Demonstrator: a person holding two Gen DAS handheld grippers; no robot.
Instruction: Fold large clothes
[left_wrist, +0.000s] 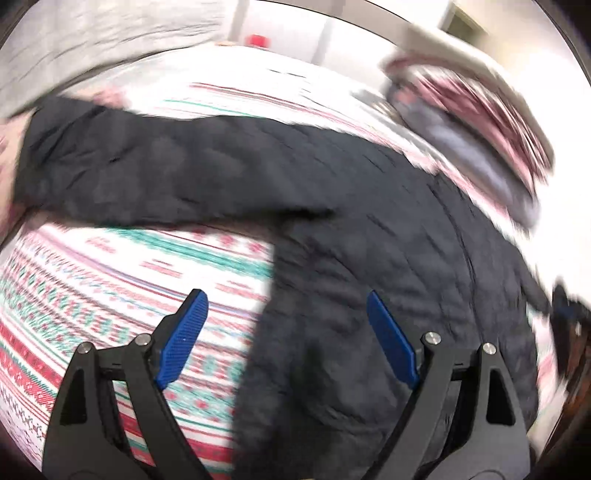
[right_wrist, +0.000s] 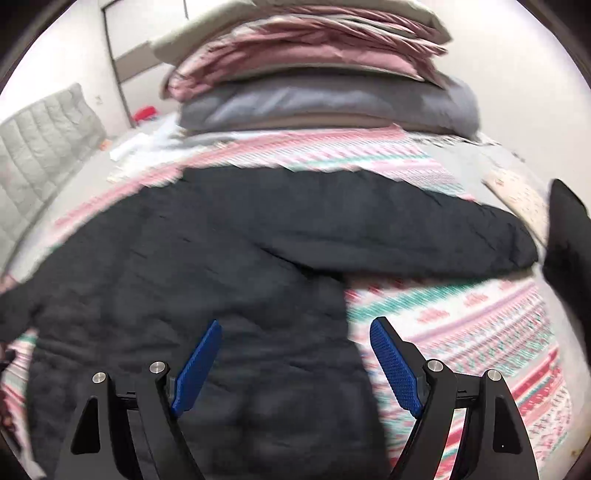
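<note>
One dark quilted jacket (left_wrist: 369, 277) is laid flat on one patterned bedspread (left_wrist: 110, 288) striped in red, green and white. Two sleeves are seen extended: one (left_wrist: 129, 173) toward the left in the left wrist view, one (right_wrist: 424, 236) toward the right in the right wrist view.

The left gripper (left_wrist: 286, 306) is held above the jacket's side edge, with its two blue pads (left_wrist: 183, 339) spread wide and nothing between them. The right gripper (right_wrist: 295, 332) is held above the jacket's opposite edge; its two blue pads (right_wrist: 395, 365) are likewise spread apart and empty.

One stack of folded bedding (right_wrist: 314, 74) is seen beyond the jacket, in which at least four layers are counted: beige, pink, grey and beige. One grey quilted panel (right_wrist: 40, 144) is seen at the left. Both views are blurred.
</note>
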